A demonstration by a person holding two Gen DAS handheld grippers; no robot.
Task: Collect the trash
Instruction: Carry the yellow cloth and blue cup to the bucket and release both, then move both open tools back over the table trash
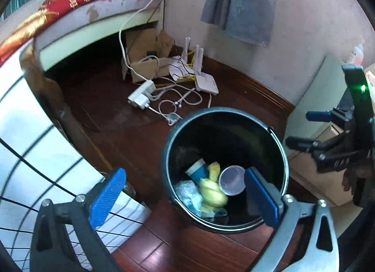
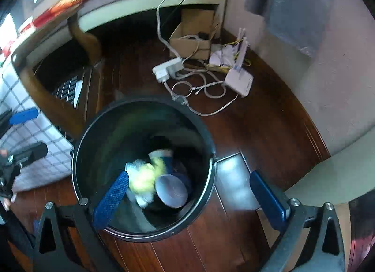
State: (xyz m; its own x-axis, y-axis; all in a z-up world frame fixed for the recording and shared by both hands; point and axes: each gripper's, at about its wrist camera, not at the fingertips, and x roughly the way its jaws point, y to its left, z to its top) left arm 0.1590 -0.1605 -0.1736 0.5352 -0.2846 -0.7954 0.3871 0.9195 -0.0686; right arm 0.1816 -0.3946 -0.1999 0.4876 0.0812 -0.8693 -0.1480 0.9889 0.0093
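Underfoot, a dark red wooden floor (image 1: 112,136) is running to a pale wall where a grey cloth (image 1: 243,2) is hanging. A bed (image 1: 77,16) with a red-and-gold cover is standing at the back, and beneath its end a cardboard box (image 1: 145,61) is sitting beside a white power strip (image 1: 141,94), tangled white cables (image 1: 178,101) and a white router (image 1: 206,82). A white sheet with a black grid (image 1: 35,155) is lying at the left.

On the floor a black bin (image 1: 225,117) is holding the trash: a blue paper cup (image 1: 198,170), a yellow crumpled piece (image 1: 213,190), a clear plastic lid (image 1: 232,179) and crinkled clear wrap (image 1: 187,192).

The left gripper (image 1: 185,198) is hovering over the bin's near rim, jaws spread wide and gripping nothing. The right gripper (image 2: 194,198) is hanging above the bin too, its left finger over the opening, its jaws likewise wide apart and bare. It is showing at the right edge of the left view, held in a hand (image 1: 358,178).
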